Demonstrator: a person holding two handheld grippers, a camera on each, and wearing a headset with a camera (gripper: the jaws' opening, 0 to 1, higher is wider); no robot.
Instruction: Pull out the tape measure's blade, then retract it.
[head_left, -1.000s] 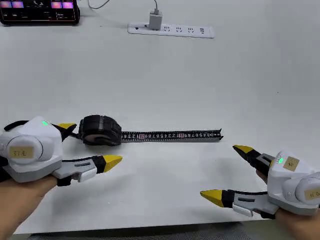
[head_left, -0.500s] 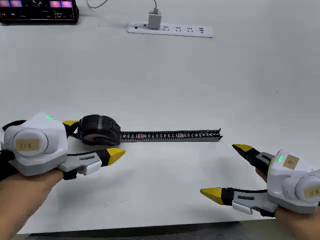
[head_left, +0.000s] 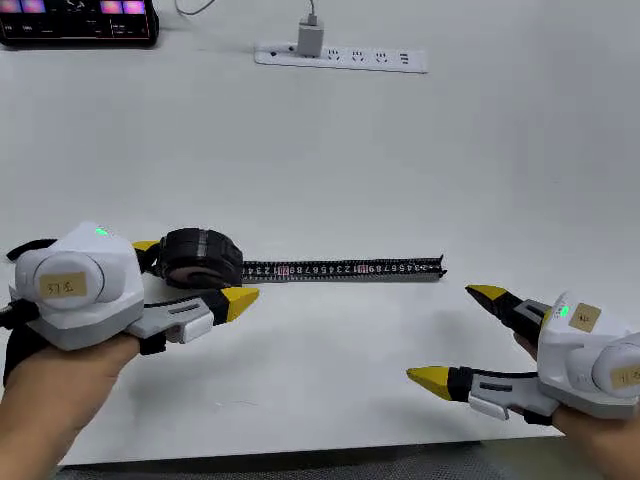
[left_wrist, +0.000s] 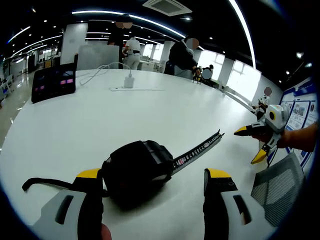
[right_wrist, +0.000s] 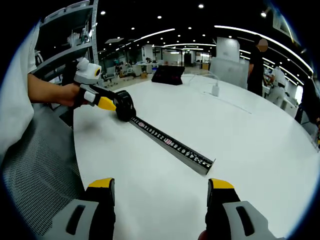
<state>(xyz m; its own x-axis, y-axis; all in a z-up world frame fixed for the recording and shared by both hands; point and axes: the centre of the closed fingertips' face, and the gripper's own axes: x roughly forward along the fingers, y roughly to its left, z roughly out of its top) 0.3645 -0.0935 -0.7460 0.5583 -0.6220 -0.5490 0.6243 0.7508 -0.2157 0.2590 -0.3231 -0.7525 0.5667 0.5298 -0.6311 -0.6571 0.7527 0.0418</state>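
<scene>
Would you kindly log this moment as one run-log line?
left gripper open, straddling black tape measure case | dark numbered blade extended on white table | right gripper open, apart from blade

the left hand-held gripper (head_left: 195, 271) is held low on the left, its jaws spread wide and pointing right. the right hand-held gripper (head_left: 455, 335) is at the lower right, jaws wide apart and pointing left.

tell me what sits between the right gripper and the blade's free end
Bare white table separates the right gripper from the blade's end, clear in the right gripper view.
</scene>
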